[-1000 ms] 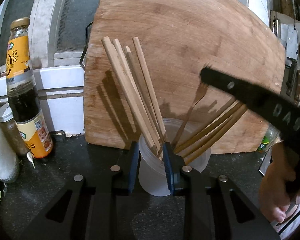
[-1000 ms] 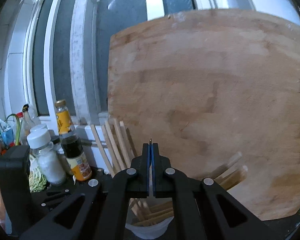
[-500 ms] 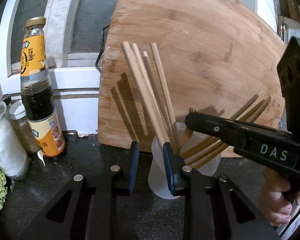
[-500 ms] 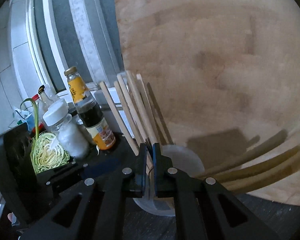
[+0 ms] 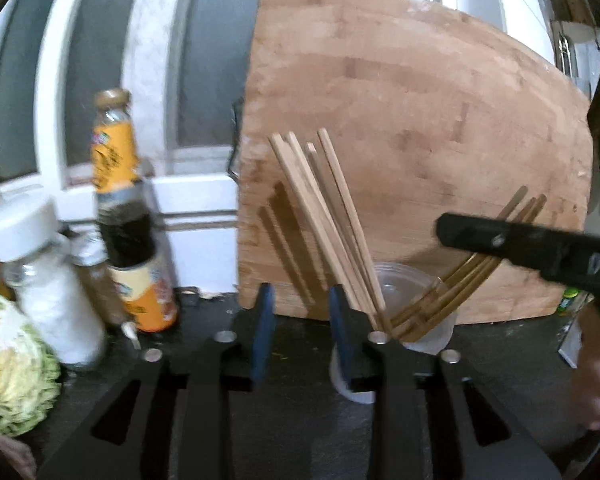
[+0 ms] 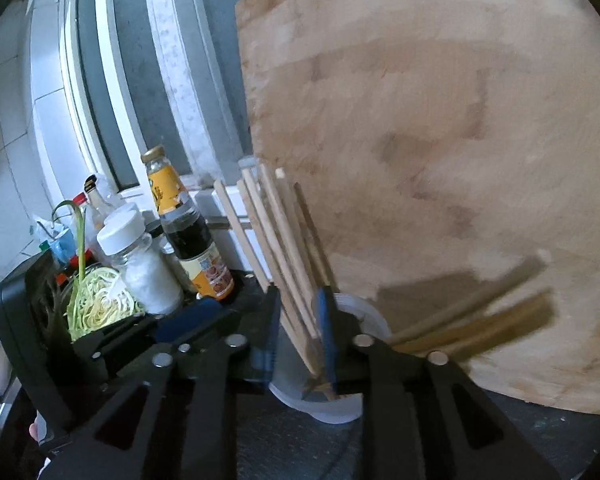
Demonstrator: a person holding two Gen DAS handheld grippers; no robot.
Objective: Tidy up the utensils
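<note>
A clear plastic cup stands on the dark counter and holds several light wooden chopsticks leaning left and darker utensils leaning right. My left gripper is open and empty, just left of the cup. My right gripper is open, its jaws either side of the light chopsticks above the cup. Its finger crosses the left wrist view over the dark utensils.
A big wooden cutting board leans upright behind the cup. A sauce bottle, a white-capped jar and a cabbage stand at the left by the window frame. Shredded greens lie by the left gripper's body.
My right gripper has opened from shut and now straddles the light chopsticks. My left gripper has shifted left, off the cup, and opened wider.
</note>
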